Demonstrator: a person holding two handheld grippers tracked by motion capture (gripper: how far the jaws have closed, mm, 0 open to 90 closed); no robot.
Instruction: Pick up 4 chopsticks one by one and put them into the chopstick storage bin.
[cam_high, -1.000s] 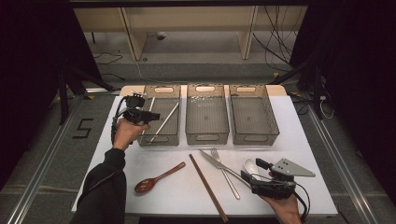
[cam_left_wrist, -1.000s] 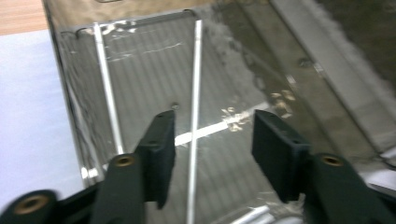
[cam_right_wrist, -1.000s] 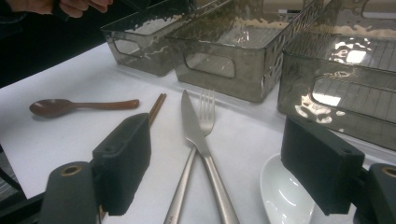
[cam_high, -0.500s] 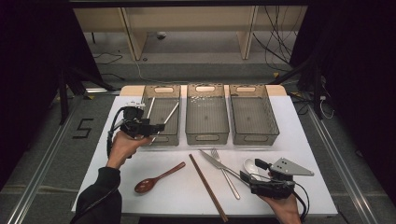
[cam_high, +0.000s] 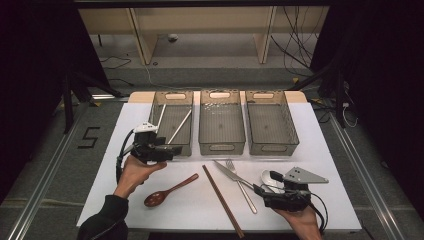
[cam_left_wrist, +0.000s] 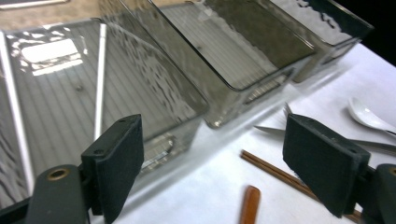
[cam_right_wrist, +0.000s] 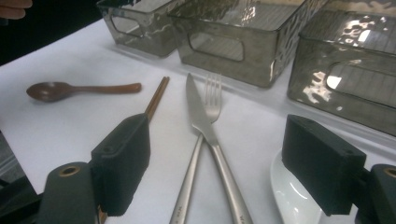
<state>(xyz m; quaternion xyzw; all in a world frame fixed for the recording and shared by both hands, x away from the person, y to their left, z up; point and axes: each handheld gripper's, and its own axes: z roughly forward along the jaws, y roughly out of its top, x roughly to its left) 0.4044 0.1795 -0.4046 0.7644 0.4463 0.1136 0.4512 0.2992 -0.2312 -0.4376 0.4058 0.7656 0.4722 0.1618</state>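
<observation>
Your desk (cam_high: 125, 120), draped in white, carries three smoky plastic bins in a row; the left bin (cam_high: 172, 125) holds two metal chopsticks (cam_high: 179, 126) leaning along its floor. In front lie brown chopsticks (cam_high: 222, 200), a knife (cam_high: 231, 174) crossed with a fork (cam_high: 242, 187), a wooden spoon (cam_high: 169, 191) and a white spoon (cam_high: 269, 179). Your left gripper (cam_high: 167, 151) hovers just beside the left bin's near corner, its jaws just opened wide with nothing between them. Your right gripper (cam_high: 260, 191) sits low by the white spoon, jaws released and empty.
</observation>
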